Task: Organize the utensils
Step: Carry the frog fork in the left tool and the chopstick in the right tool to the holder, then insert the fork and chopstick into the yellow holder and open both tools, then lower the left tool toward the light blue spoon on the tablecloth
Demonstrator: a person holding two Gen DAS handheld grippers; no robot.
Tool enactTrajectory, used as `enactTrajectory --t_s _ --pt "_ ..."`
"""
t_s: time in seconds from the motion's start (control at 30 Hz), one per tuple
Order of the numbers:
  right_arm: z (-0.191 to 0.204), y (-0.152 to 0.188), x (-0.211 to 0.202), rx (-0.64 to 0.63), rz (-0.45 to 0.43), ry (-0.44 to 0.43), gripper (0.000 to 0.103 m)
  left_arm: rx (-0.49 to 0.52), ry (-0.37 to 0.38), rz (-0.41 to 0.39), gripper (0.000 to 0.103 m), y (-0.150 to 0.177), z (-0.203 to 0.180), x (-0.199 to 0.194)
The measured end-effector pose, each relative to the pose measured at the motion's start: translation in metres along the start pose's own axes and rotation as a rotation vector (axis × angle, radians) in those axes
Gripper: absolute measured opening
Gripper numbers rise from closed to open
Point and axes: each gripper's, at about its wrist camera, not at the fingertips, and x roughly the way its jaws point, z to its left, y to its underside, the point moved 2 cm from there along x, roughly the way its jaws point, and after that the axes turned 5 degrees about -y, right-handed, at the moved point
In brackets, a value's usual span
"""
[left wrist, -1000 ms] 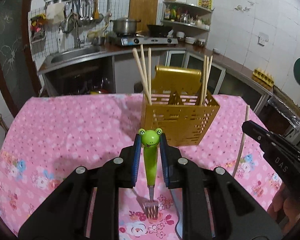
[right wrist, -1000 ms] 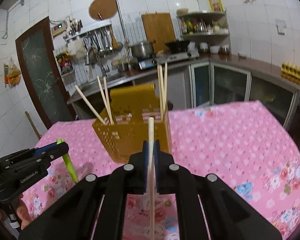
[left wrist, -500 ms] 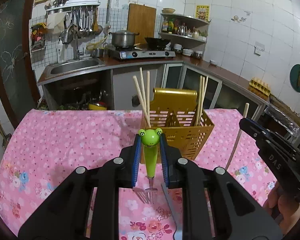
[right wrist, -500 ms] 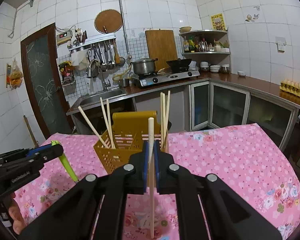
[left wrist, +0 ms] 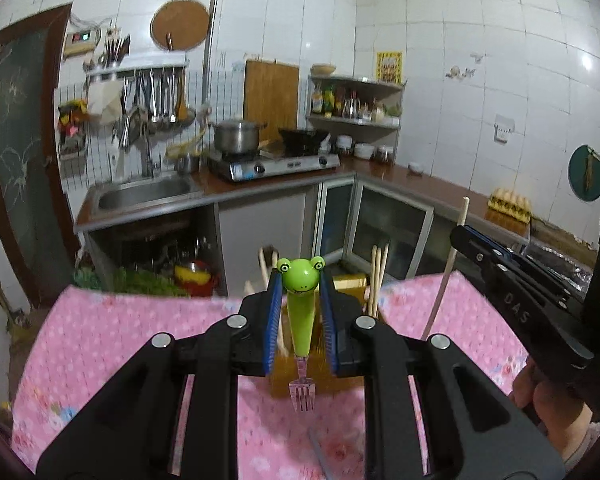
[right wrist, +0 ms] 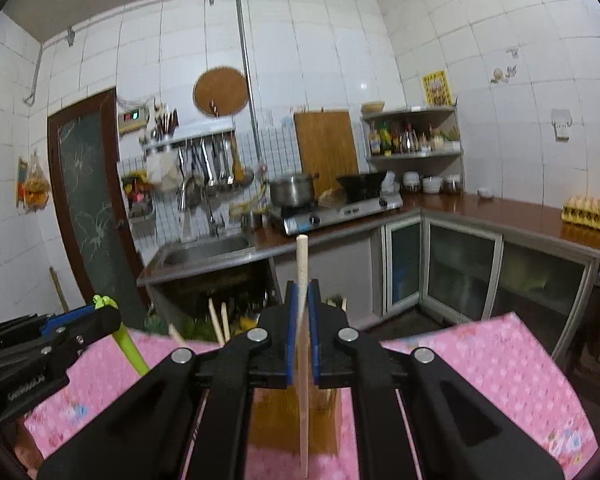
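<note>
Left gripper point(left wrist: 300, 280), with blue-padded fingers point(left wrist: 274, 304), pinches the green frog-headed fork point(left wrist: 302, 312) by its handle; the frog face is up and the metal tines hang down above the pink floral-clothed table point(left wrist: 100, 344). Right gripper point(right wrist: 302, 312) is pressed together on a single pale wooden chopstick point(right wrist: 303, 380), held upright, its top end above the fingertips and its lower end reaching down in front of the golden perforated utensil holder point(right wrist: 276, 412).

The holder stands on the table directly behind both grippers and is largely hidden by them. Several wooden chopsticks point(left wrist: 378, 280) stand in it, leaning slightly. A grey metal strip lying on the cloth near the bottom of the left wrist view is possibly a knife blade, but blur prevents confirmation.

Legible writing: white letters "DAS" on the black body of the right gripper as seen from the left wrist view; a white word on the left gripper body in the right wrist view is too blurred to read fully.
</note>
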Motion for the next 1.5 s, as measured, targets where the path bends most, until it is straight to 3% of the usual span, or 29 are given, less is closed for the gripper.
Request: enactTrajectory --t_s 0.17,0.33,0.43,0.73,1.1,1.2,1.23,1.27,1.3,1.33,1.5 --pt "-0.005 -0.026 0.012 0.008 -0.074 -0.006 0.006 -0.015 0.011 -0.063 0.018 -0.032 -0.006 0.005" --pt "-0.013 -0.021 0.037 0.006 -0.099 -0.001 0.006 -0.013 0.02 -0.084 0.018 -0.035 -0.012 0.04" --pt "-0.015 -0.006 0.05 -0.015 -0.109 0.0 0.006 -0.006 0.028 -0.071 0.018 -0.024 -0.015 0.068" --pt "-0.022 0.064 0.094 -0.045 0.005 -0.014 0.006 -0.027 0.031 0.051 0.018 0.038 -0.003 0.134" --pt "-0.027 0.108 0.101 -0.094 0.051 0.001 0.006 -0.031 0.003 0.033 0.018 0.073 0.004 0.144" --pt "-0.03 0.104 0.088 -0.073 0.05 -0.001 0.007 -0.049 0.008 0.005 0.037 0.067 0.007 0.125" --pt "-0.031 0.102 0.085 -0.063 0.052 -0.003 0.012 -0.051 -0.002 -0.009 0.049 0.065 0.008 0.118" --pt "-0.033 0.098 0.079 -0.046 0.061 -0.005 0.021 -0.054 -0.014 -0.027 0.059 0.063 0.009 0.109" --pt "-0.034 0.094 0.072 -0.036 0.062 0.004 0.044 -0.057 -0.021 -0.036 0.063 0.061 0.01 0.102" --pt "-0.035 0.093 0.065 -0.03 0.056 0.016 0.055 -0.063 -0.026 -0.039 0.069 0.058 0.012 0.094" --pt "-0.042 0.088 0.025 -0.01 0.103 0.09 0.055 -0.098 -0.038 0.008 0.086 0.061 0.021 0.064"
